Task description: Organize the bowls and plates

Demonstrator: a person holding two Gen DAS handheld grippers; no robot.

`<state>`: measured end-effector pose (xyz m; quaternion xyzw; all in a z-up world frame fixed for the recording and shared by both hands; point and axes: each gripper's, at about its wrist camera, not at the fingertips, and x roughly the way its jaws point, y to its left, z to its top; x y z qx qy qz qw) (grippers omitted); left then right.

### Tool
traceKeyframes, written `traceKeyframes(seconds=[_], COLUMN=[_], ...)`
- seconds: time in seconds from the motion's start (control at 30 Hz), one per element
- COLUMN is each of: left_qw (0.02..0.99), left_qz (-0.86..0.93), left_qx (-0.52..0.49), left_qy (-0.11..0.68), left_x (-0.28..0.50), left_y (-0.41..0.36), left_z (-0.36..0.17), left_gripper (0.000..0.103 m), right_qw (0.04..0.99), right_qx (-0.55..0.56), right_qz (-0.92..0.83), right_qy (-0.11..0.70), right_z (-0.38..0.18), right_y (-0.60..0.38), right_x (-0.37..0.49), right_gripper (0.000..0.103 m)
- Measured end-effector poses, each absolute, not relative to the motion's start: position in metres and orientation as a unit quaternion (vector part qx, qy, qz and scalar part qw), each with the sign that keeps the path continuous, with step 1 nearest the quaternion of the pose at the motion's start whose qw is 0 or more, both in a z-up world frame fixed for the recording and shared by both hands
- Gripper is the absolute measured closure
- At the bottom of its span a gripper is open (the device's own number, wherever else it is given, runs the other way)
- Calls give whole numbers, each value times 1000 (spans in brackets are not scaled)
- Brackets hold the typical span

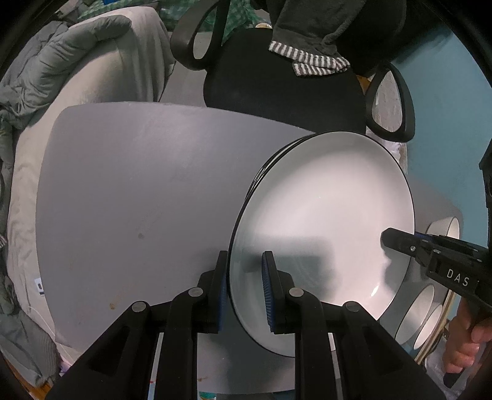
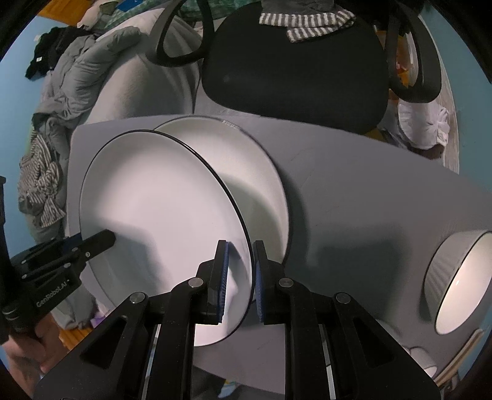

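A white plate with a thin black rim (image 1: 323, 215) hangs tilted over the grey table (image 1: 138, 184). My left gripper (image 1: 244, 258) is shut on its left rim. My right gripper (image 2: 240, 246) is shut on the opposite rim of the same plate (image 2: 160, 209). Each gripper shows in the other's view: the right gripper (image 1: 389, 237) comes in from the right edge, and the left gripper (image 2: 106, 239) from the left. Under the held plate lies a stack of matching plates (image 1: 263, 174), whose top plate (image 2: 261, 166) is partly uncovered.
White bowls with dark rims stand at the table's right end (image 2: 461, 283) (image 1: 419, 310). A black office chair (image 2: 292, 77) with a striped towel (image 2: 307, 23) stands behind the table. Grey bedding (image 1: 77, 67) lies to the left. A hand (image 1: 467, 347) grips the right tool.
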<state>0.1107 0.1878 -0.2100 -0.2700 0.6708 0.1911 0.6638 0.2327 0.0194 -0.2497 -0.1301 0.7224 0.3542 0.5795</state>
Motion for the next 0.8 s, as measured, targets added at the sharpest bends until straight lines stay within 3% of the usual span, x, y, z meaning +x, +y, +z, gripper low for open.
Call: traceKeyframes(seconds=[0.57, 0.7, 0.8], left_qw=[654, 658, 659], left_qz=[213, 202, 203], left_qx=[-246, -231, -215], left_qy=[682, 688, 691], left_x=[109, 115, 121], left_y=[175, 173, 169], left_z=[-233, -234, -236], left_gripper=[80, 71, 65], right_qw=[579, 575, 567], right_qx=[-153, -146, -130], right_qz=[339, 336, 342], right_qy=[726, 731, 738], right_z=[-265, -265, -267], right_y=[28, 29, 28], right_x=[246, 249, 252], right_gripper=[86, 82, 68])
